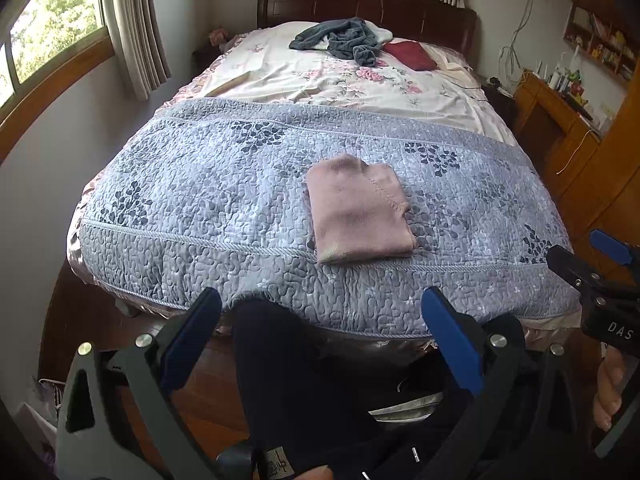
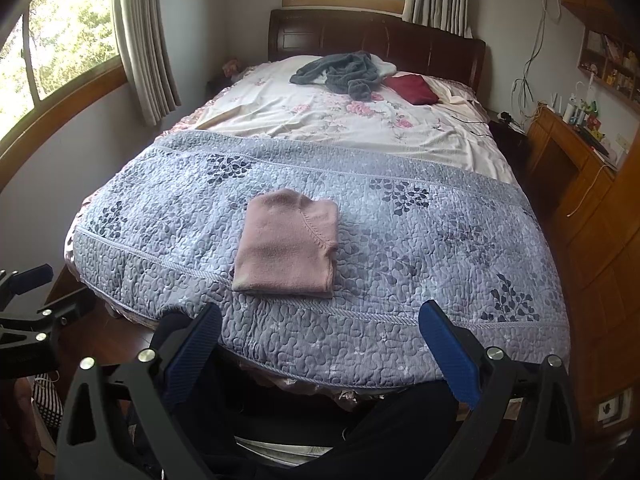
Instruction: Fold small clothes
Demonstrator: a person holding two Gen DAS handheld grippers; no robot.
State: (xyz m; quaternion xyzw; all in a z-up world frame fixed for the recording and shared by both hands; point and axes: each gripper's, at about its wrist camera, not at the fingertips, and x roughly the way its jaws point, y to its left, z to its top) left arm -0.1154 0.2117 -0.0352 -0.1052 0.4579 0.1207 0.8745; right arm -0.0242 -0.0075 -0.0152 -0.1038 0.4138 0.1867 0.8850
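Since the pink garment (image 1: 360,210) lies folded square on the quilt (image 1: 200,200), both hand-held grippers, left (image 1: 322,344) and right (image 2: 320,354), hang back off the bed, jaws wide, empty.

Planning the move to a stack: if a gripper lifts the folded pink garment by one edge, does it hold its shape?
Probably not. The pink garment looks like soft knit folded in several loose layers, so lifted by one edge it would likely droop and unfold. It looks light. Pushed across the textured quilt, it may bunch rather than slide.
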